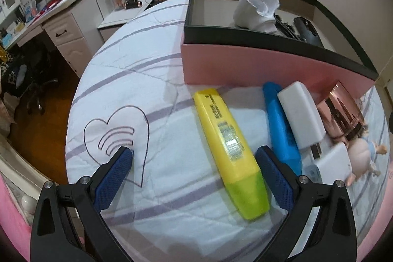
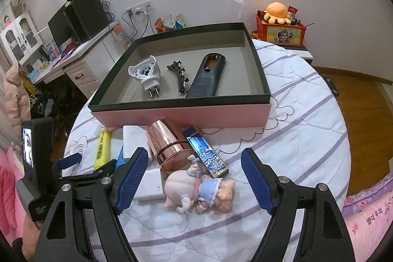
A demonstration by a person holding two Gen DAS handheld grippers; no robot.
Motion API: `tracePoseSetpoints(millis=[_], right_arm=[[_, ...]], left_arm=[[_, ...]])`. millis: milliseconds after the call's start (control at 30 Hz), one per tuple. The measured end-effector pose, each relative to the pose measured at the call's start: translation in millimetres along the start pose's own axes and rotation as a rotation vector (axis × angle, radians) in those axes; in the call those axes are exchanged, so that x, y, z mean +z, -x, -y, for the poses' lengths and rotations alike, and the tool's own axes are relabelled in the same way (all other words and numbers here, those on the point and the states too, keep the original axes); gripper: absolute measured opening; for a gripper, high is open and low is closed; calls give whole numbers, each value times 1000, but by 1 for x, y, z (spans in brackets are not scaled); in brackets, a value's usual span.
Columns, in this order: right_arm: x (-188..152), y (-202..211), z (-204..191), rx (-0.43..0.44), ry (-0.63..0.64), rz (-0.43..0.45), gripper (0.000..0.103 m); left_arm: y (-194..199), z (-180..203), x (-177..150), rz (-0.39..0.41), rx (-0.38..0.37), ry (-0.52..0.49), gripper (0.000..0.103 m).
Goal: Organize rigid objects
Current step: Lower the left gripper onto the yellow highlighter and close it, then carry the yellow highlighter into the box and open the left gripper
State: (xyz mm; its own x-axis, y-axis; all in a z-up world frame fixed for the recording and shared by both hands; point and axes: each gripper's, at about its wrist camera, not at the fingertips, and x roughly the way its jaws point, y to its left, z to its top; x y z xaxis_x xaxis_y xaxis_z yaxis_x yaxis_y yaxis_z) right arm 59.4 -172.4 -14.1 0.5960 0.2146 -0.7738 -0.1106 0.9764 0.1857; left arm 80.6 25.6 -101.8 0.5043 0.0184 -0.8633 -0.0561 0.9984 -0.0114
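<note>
Three things lie in the pink box (image 2: 181, 116) with the black rim: a white plug adapter (image 2: 146, 74), a dark hair clip (image 2: 179, 76) and a black remote (image 2: 206, 76), side by side on its grey floor. Outside, against the box's near wall on the striped sheet (image 2: 294, 139), are a yellow highlighter (image 1: 231, 151), a blue item (image 1: 282, 131), a white block (image 1: 301, 113), a rose-gold can (image 2: 169, 144) on its side, a shiny blue case (image 2: 208, 155) and a baby doll (image 2: 199, 190). The left gripper (image 1: 194, 158) stands wide open and empty, the highlighter between its fingers untouched. The right gripper (image 2: 194, 158) is also wide open, holding nothing, above the doll.
</note>
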Motion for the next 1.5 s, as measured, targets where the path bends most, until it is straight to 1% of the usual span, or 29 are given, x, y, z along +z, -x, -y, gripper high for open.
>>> tracePoseSetpoints(millis=[67,100,133,167,200,233,267,333,400,500,567,667,767,900,967,1100,1167,1267,1367,1500], right_arm=[[1,-4,1,1,-3,-6,80],[2,-5,1,0,-2,-8,80],[3,-6,2,1,-1,-10,80],[4,-7,2,2,-1,-11,80],[4,-7,3,2,-2,-10,80],[5,-7,3,3,-2,-10,80],[6,-7,2,4,-2,-9,80],[7,-8,2,5,0,-7,80],[8,-7,2,7,0,-4,80],[9,-7,1,8,2,-4,80],[9,-7,0,9,2,-3,80],[10,-6,0,8,3,-1,80],[11,-5,-1,8,2,1,80],[19,-1,-2,4,0,19,80],[27,2,-5,3,1,35,80],[50,3,-8,4,17,73,80],[64,1,-10,7,21,91,80],[84,-9,-12,4,26,105,80],[102,-27,-13,-5,36,96,80],[114,-51,-12,-9,41,68,80]], left_arm=[[0,0,2,10,-8,-9,96],[1,0,2,16,-11,-15,90],[3,1,2,25,-12,-24,81],[4,0,1,31,-10,-32,76],[6,1,1,36,-12,-41,62],[7,1,1,37,-24,-49,52],[9,0,1,34,-32,-54,48],[12,-2,2,24,-51,-64,31],[11,-8,5,14,-76,-54,26],[16,-10,5,8,-103,-52,26],[19,-6,4,11,-107,-59,26],[25,-1,3,24,-108,-72,26],[41,4,6,56,-114,-84,26],[67,8,22,115,-128,-87,26],[79,10,36,151,-138,-89,26],[83,14,65,184,-158,-86,27],[78,17,82,192,-158,-90,27],[57,21,103,172,-156,-90,27],[29,23,119,138,-151,-83,27],[0,24,131,100,-142,-80,27]])
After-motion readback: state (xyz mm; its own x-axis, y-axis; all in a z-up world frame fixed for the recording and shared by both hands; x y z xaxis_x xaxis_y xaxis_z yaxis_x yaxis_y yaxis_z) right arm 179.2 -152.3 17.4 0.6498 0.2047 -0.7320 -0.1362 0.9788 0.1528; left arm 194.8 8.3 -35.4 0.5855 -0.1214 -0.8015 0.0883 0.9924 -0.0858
